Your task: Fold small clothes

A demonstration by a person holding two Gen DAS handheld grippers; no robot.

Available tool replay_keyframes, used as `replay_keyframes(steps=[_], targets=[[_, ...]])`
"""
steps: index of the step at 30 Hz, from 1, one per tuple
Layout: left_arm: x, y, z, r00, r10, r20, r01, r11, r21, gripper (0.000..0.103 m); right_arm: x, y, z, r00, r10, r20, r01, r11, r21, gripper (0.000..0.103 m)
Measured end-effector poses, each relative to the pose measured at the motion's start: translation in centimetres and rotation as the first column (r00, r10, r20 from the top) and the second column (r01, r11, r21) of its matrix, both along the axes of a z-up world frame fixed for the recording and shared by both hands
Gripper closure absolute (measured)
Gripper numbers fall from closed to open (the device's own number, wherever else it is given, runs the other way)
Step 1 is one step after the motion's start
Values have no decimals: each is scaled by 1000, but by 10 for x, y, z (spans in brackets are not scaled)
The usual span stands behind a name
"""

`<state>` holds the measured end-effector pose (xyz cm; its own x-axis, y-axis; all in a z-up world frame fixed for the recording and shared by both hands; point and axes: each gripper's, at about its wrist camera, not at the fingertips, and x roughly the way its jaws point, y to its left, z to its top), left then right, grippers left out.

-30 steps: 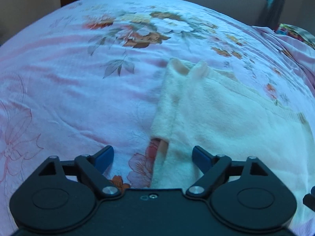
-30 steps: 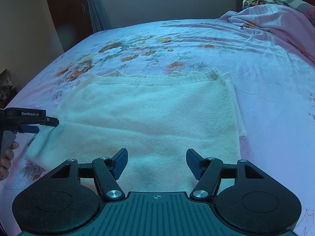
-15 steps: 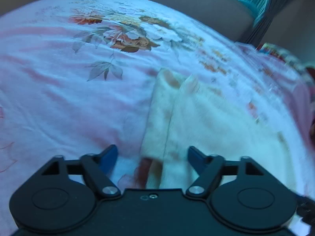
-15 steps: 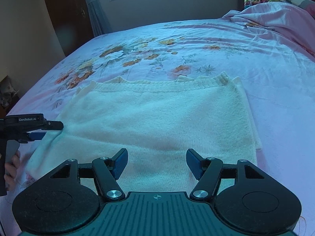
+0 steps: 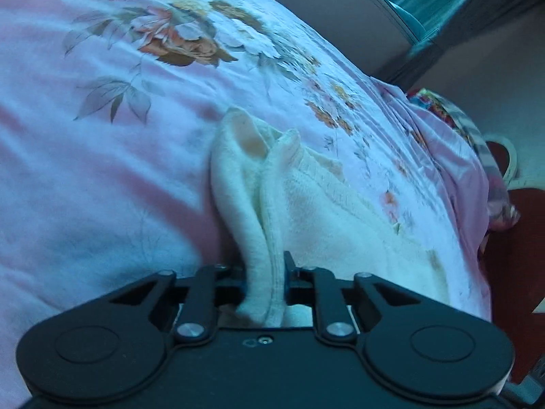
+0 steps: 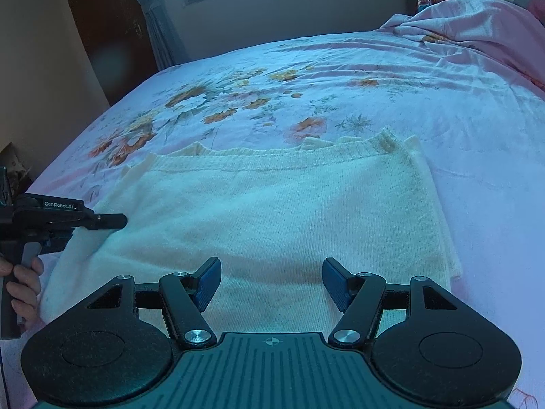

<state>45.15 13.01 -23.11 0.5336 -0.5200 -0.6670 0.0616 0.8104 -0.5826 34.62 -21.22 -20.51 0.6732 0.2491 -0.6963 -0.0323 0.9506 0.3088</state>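
Your left hand-held gripper (image 5: 264, 283) is closing on the left edge of the cream knit garment (image 6: 272, 211), and a bunched ridge of that edge already sits pinched between its blue pads, running forward from the fingertips toward a rolled cuff-like end further ahead. From the right wrist view you can see the same tool at the far left, held by your hand (image 6: 20, 283), biting the garment's near-left side. The garment lies flat on the floral bed sheet (image 6: 306, 78), straight ahead of your right hand-held gripper (image 6: 270, 281), its ribbed far edge beyond and its right side showing a narrow underlayer. Your right hand-held gripper stands open with nothing between its pads, hovering over the near edge, just to the right of the middle. The step in hand looks like securing the left side for a fold. Next you will likely need a firm hold on the left before lifting, and your right tool should either take the near-right corner or steady the cloth, so the layers travel together without dragging the sheet.
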Motion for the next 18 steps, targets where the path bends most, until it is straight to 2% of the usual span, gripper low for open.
replay_keyframes(steps=[4,6,9,10,12,15,18], targets=[[-6,-11,12,1000,6,27,-7,998,68,92,4,-3,2,1000,-3,10,3,1000,-8,38],[-12,-20,25,998,-2,69,-5,994,109,92,6,-6,4,1000,-23,22,23,999,-31,38],[-26,-45,58,985,-81,152,60,988,139,92,11,-17,3,997,-76,30,78,995,-54,38],[-30,-58,70,978,-115,175,90,985,146,92,14,-20,0,995,-94,19,95,993,-76,38],[-37,-87,90,963,-175,206,143,977,160,93,24,-29,-14,994,-93,-60,87,992,-89,38],[-48,-142,105,939,-263,222,228,958,171,93,21,-46,-10,995,-84,-52,83,996,-26,38],[-55,-199,99,922,-320,218,281,940,192,94,8,-69,7,994,-105,-11,105,994,23,38]])
